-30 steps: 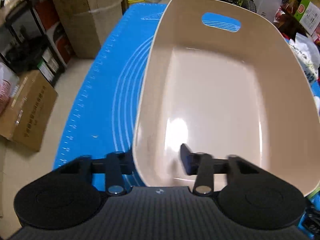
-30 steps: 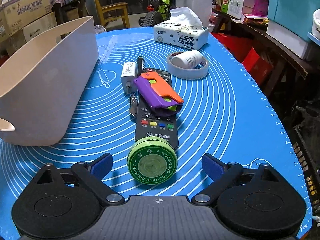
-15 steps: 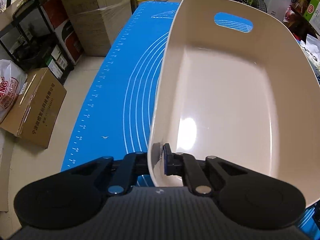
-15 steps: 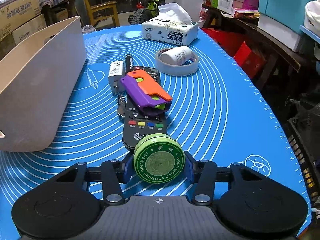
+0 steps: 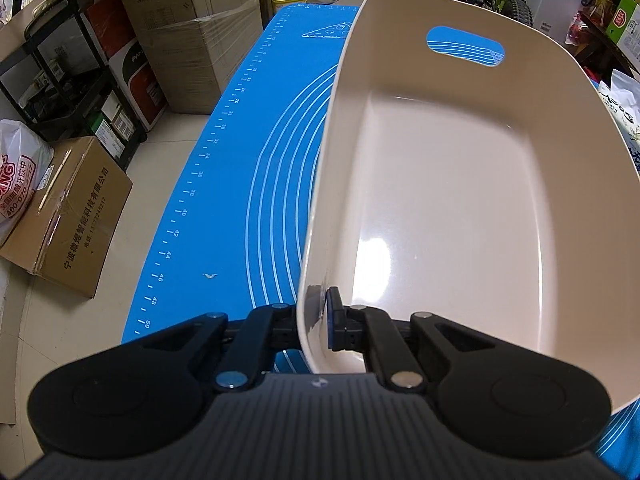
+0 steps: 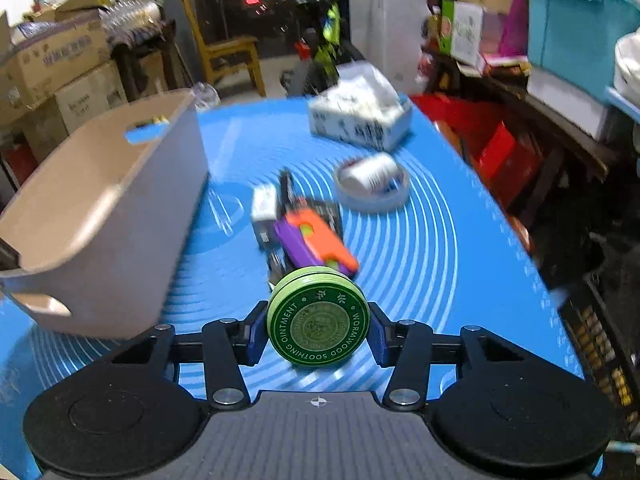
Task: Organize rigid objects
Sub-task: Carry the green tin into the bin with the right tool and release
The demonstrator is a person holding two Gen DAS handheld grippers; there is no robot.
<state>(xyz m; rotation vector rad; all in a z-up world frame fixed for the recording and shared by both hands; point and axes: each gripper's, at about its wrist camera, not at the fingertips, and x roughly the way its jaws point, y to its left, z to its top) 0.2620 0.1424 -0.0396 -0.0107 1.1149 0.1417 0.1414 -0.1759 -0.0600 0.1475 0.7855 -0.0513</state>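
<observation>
Cardboard boxes (image 5: 72, 216) crowd the floor beside a table covered with a blue baking mat (image 5: 224, 200), on which a beige bin (image 5: 460, 208) stands. At the bin's near corner, the left gripper (image 5: 316, 320) is clamped on the rim wall, one finger outside and one inside. Over the mat, the right gripper (image 6: 318, 330) grips a green ointment tin (image 6: 317, 316) between its pads, just in front of a purple and orange toy (image 6: 316, 240) lying on a black remote (image 6: 332, 212), with a tape roll (image 6: 372, 196) and a tissue pack (image 6: 360, 116) farther off

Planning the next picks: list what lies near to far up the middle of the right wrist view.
Right gripper shut on the green tin → purple-orange toy → tape ring holding a white bottle → tissue box.
</observation>
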